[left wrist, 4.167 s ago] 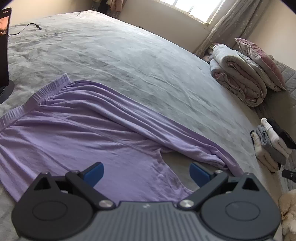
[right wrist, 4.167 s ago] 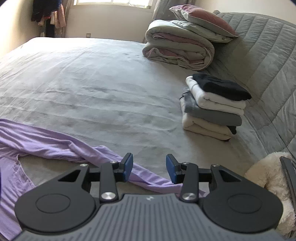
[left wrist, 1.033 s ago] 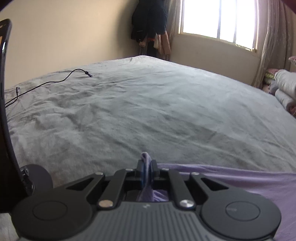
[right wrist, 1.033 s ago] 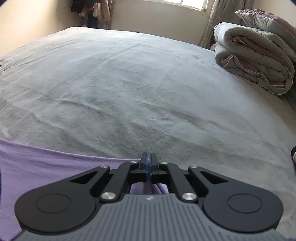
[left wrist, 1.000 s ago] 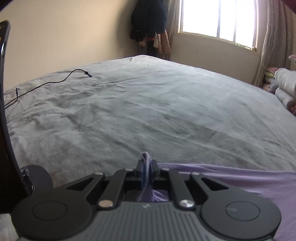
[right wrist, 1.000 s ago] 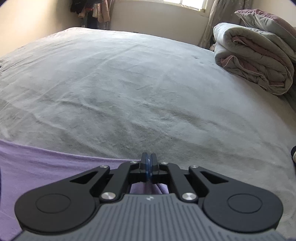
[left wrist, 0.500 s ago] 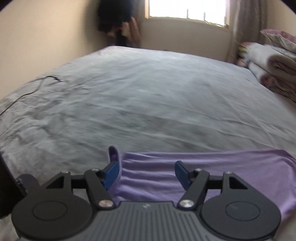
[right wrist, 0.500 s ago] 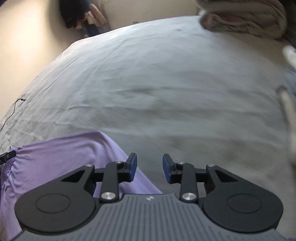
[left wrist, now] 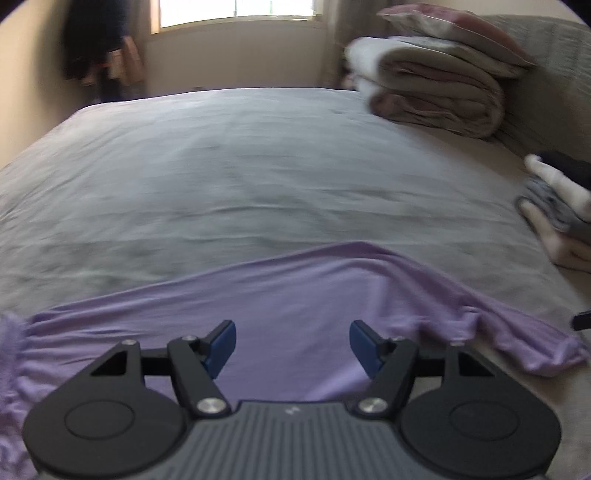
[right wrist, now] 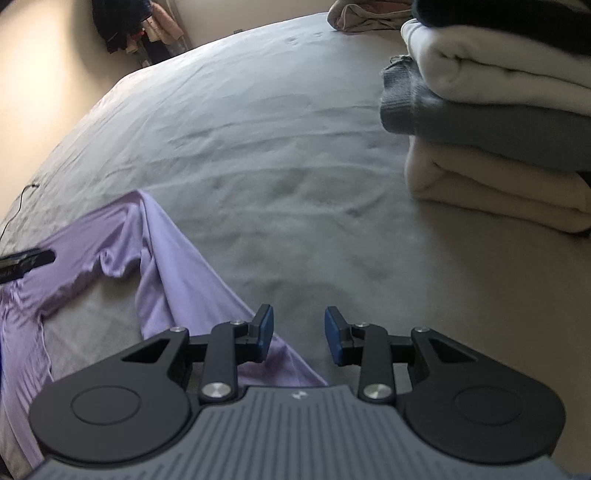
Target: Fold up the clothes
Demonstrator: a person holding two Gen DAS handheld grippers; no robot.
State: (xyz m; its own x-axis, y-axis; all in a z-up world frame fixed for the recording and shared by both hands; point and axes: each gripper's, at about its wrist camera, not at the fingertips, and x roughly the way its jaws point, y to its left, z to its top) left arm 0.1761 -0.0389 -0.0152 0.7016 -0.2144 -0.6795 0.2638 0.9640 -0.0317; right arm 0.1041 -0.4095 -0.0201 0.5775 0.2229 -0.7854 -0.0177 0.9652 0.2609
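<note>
Left gripper (left wrist: 292, 345): jaws spread wide, blue pads apart, nothing between them; it hangs just above the lilac cloth.
Right gripper (right wrist: 299, 339): jaws parted, holding nothing; its left pad sits over the edge of a purple trouser leg, its right pad over bare bedding.
Purple trousers (left wrist: 295, 299): lying on the grey bedspread (left wrist: 258, 166), folded along their length in the left wrist view, with a gathered waistband at the left edge and the leg ends crumpled toward the right.
Trouser legs, right wrist view (right wrist: 166, 258): one leg runs from the upper left down to the right gripper; a patch of grey cover shows between the two legs at the lower left.
Stack of folded clothes (right wrist: 498, 122): on the bed to the right, well apart from the trousers; cream at the bottom, grey above it, white above that, something dark on top.
Rolled duvet (left wrist: 432, 96): at the far right of the bed, with a pink pillow (left wrist: 454, 27) on top.
Black cable (right wrist: 18, 203): on the bed's left edge.
Dark hanging clothes (left wrist: 88, 48): in the far corner beside the window (left wrist: 236, 11).
Sharpness: the left wrist view is blurred.
</note>
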